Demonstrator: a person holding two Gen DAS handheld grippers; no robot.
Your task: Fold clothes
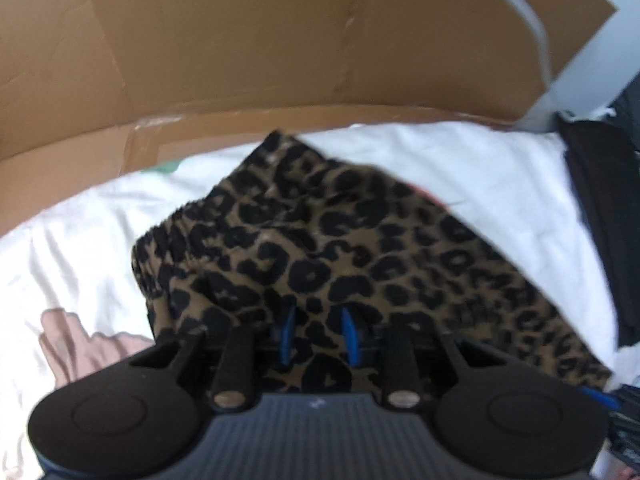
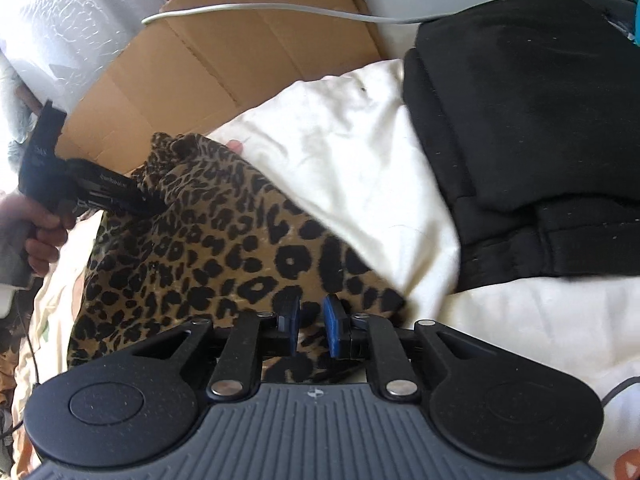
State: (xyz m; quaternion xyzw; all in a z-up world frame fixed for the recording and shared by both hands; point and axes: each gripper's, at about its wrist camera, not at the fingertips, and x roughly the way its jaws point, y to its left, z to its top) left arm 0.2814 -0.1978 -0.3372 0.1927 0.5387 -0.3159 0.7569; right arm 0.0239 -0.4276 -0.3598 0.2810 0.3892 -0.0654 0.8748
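A leopard-print garment (image 1: 340, 248) with an elastic waistband lies lifted over a white bed sheet (image 1: 460, 160). My left gripper (image 1: 318, 334) has its blue pads narrowly apart with the leopard fabric bunched between them. In the right wrist view the same garment (image 2: 224, 248) stretches between both grippers. My right gripper (image 2: 312, 326) is pinched on its near edge. The left gripper (image 2: 100, 192), held in a hand, grips the far edge.
Flattened brown cardboard (image 1: 240, 40) stands behind the bed. A folded black garment (image 2: 520, 120) lies on the sheet (image 2: 360, 152) to the right. A pink cloth (image 1: 68, 340) lies at the left. A grey cable (image 2: 280, 10) crosses the cardboard (image 2: 192, 72).
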